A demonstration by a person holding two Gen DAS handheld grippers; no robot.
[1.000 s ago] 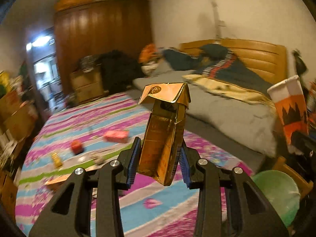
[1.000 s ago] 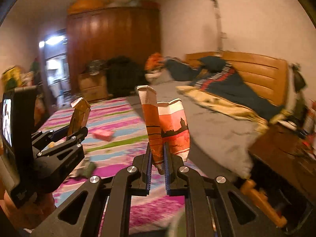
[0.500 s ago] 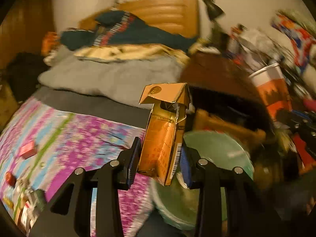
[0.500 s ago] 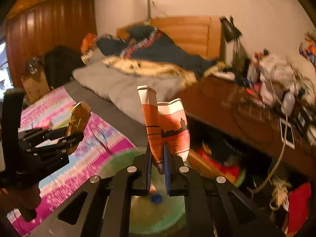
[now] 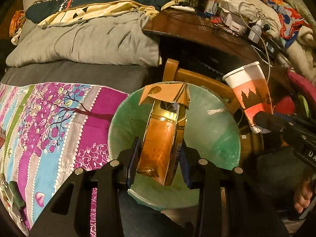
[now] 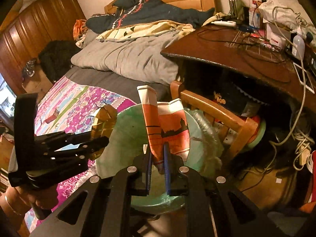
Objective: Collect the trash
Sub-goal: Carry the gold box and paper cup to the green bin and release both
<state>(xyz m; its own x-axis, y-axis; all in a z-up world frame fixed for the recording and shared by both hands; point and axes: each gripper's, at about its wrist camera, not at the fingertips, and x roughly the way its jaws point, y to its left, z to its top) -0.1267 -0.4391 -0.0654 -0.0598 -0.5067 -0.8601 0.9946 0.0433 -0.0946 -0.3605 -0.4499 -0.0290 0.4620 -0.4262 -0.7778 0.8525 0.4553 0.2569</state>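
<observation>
Hanging at the centre of the left wrist view, the gold cigarette carton (image 5: 163, 148) stands upright with its flap torn open, clamped at its sides by the left tongs (image 5: 160, 161), which are closed only as far as the carton's width. Directly behind it lies the mouth of the green-lined trash bin (image 5: 217, 138), so the carton appears poised over the opening. In the right wrist view the crushed orange-and-white paper cup (image 6: 167, 132) sits mid-frame, its flattened wall pinched between the nearly closed right tongs (image 6: 158, 166), again with the bin's liner behind it. A wooden chair (image 6: 217, 114) stands just beside the bin at right, with the dark worktop (image 6: 227, 55) and its cables above it. The patterned bedspread (image 5: 49, 122) fills the left of both views; small scraps (image 5: 11, 193) still lie on it at the lower left edge. Judging by this, two pieces are gathered and brought to the bin but not yet dropped; releasing them remains, and further litter on the bed likely awaits another trip.
</observation>
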